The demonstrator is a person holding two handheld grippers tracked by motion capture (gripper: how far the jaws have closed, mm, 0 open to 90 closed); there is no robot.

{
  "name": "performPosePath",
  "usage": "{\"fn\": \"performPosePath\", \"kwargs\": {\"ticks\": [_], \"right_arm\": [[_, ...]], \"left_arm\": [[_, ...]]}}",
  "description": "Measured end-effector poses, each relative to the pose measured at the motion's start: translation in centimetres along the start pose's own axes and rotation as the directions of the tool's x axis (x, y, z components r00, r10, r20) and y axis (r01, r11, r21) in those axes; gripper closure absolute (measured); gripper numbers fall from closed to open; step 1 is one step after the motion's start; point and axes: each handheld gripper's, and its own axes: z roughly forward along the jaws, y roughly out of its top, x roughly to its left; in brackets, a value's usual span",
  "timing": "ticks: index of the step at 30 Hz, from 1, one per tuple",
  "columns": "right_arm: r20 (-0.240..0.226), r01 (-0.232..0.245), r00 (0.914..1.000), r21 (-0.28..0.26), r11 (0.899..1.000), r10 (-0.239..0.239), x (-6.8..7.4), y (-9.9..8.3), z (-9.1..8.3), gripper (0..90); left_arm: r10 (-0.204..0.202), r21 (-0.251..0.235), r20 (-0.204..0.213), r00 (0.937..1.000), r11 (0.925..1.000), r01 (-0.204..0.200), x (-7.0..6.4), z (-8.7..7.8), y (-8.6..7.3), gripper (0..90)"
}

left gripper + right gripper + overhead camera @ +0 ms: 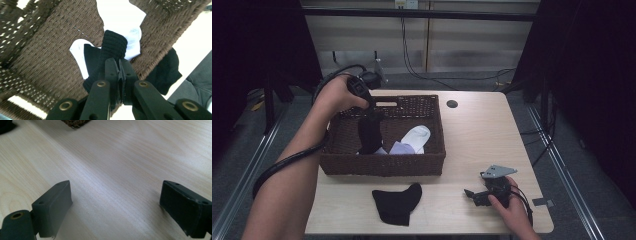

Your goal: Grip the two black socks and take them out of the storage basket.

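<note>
The left gripper [371,116] pinches a black sock [369,136] tight over the basket [382,165]. The right gripper [473,195] rests on the desk [477,135], fingers [53,205] wide apart, holding nothing.

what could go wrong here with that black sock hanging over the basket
The left gripper pinches the black sock only near its cuff, so it might slip free early. The sock's lower end hangs down to the white socks in the basket, so it may land across them rather than lying flat. The second black sock lies near the table's front edge; the open right gripper might nudge it off when it reaches for it.
</note>
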Motion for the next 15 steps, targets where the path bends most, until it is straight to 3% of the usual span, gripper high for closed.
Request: {"fn": "performPosePath", "kwargs": {"ticks": [8, 13, 15], "right_arm": [[0.000, 0.000, 1.0000, 0.000, 1.000, 0.000, 0.0, 0.0, 0.0, 9.9], [-0.001, 0.001, 1.0000, 0.003, 1.000, -0.001, 0.0, 0.0, 0.0, 9.9], [-0.001, 0.001, 1.0000, 0.003, 1.000, -0.001, 0.0, 0.0, 0.0, 9.9]], "left_arm": [[0.000, -0.042, 0.025, 0.9997, 0.9991, 0.001, -0.4, -3.0, -0.2, 86.8], [0.028, -0.105, 0.049, 0.9984, 0.9943, -0.022, -1.6, -6.6, -0.7, 86.8], [0.042, -0.112, 0.037, 0.9984, 0.9930, -0.037, -2.4, -8.0, -0.9, 86.8]]}}
